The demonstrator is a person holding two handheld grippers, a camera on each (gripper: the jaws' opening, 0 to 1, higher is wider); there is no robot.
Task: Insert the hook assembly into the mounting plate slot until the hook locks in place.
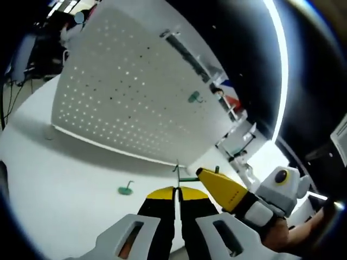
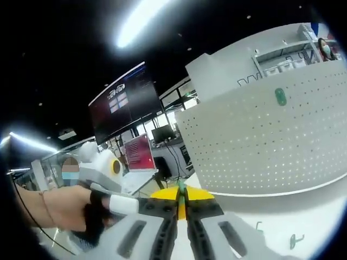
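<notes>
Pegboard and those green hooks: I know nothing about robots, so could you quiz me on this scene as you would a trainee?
1. True or false: a mounted green hook already sits on the white pegboard.
2. Pick one: in the left gripper view, the loose green hook lies (A) on the white table, (B) on a shelf, (C) in a box.
3. Fill the gap: the left gripper has its jaws ___ on a thin green part.

Key: 1 true; 2 A; 3 shut.
</notes>
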